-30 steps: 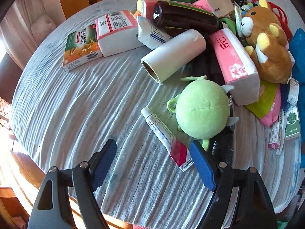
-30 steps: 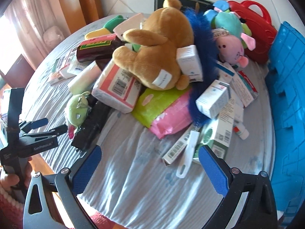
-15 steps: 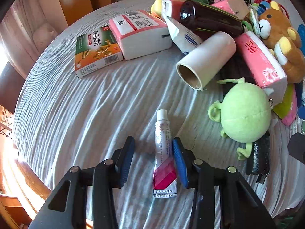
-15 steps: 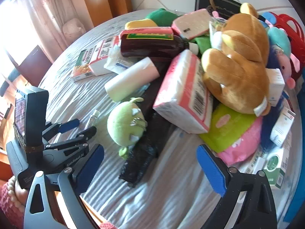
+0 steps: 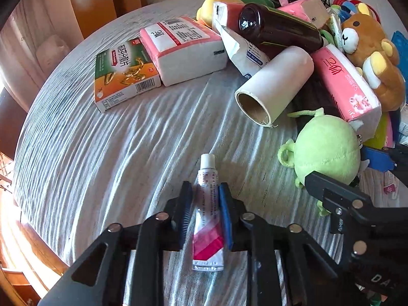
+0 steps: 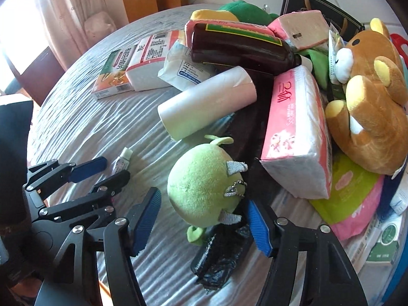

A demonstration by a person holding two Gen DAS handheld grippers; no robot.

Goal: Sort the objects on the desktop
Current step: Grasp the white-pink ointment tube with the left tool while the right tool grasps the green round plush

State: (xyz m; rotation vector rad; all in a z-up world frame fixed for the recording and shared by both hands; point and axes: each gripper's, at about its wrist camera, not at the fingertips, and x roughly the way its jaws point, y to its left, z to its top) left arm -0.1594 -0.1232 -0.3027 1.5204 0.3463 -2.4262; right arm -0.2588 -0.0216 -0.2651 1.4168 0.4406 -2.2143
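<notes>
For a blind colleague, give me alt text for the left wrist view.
The left gripper has its jaws shut on a small ointment tube lying on a striped tablecloth. Beyond it, tissue packs, boxes and plush toys are piled.

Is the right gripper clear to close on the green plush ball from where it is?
Probably yes. The right gripper is closing with the green plush ball already between its fingers, nothing on top. The black bag underneath might snag.

Both wrist views look steeply down, close over the desk (image 5: 76,153). We share the green plush (image 5: 326,150) (image 6: 201,183) and far clutter.
</notes>
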